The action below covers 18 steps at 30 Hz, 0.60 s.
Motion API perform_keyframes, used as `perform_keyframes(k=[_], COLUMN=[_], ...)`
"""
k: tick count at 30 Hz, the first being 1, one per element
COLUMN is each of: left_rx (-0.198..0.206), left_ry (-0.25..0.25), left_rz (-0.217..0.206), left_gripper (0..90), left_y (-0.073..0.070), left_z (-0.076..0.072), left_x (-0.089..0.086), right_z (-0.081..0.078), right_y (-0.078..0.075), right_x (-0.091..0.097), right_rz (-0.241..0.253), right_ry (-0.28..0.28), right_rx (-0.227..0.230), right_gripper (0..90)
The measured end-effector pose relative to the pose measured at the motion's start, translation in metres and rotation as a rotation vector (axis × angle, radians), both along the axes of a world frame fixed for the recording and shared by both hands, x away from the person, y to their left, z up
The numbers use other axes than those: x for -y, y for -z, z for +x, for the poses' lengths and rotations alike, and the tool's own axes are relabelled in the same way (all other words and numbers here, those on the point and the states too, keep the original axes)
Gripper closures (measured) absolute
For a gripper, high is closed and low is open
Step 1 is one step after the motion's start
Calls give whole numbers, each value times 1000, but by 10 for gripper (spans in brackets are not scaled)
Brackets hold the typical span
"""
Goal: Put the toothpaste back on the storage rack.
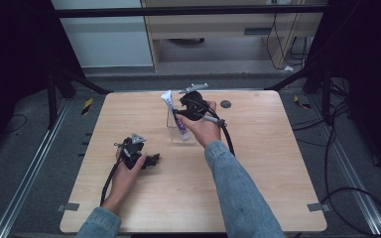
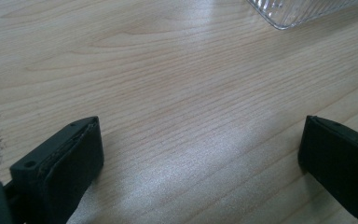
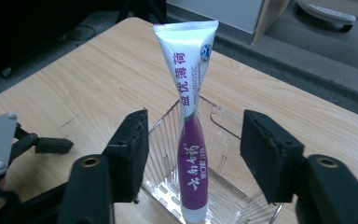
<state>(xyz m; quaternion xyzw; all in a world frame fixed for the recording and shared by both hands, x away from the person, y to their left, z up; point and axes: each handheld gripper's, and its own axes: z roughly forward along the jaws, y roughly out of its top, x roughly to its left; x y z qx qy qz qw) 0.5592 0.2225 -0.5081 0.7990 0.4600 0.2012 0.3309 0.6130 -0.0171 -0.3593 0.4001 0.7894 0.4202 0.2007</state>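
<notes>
A white and purple toothpaste tube [image 3: 191, 116] stands cap-down, leaning slightly, in a clear plastic box [image 3: 168, 135] at the middle back of the wooden table [image 1: 258, 163]. My right gripper [image 3: 193, 149] is open, one jaw on each side of the tube with a gap on both sides, touching nothing. From above, the tube [image 1: 174, 113] rises out of the box [image 1: 181, 134] just left of the right gripper [image 1: 179, 110]. My left gripper [image 1: 151, 159] rests low on the table at the front left, jaws open [image 2: 200, 154] over bare wood.
A corner of the clear box [image 2: 298, 9] lies beyond the left jaws. A small dark disc [image 1: 225, 104] sits on the table near the back edge. Black frame struts and cables [image 1: 347, 188] flank the table on the floor.
</notes>
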Motion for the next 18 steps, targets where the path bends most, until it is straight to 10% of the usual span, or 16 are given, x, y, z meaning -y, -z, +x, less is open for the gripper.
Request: perform_keyframes(k=[18], left_rx=[0], left_ry=[0], left_rz=[0], left_gripper=[0], left_y=[0], left_z=[0], left_x=[0], right_z=[-8], right_y=[-5], right_x=[26], right_rz=[19], right_ry=[-9], right_rx=[46], right_gripper=[128])
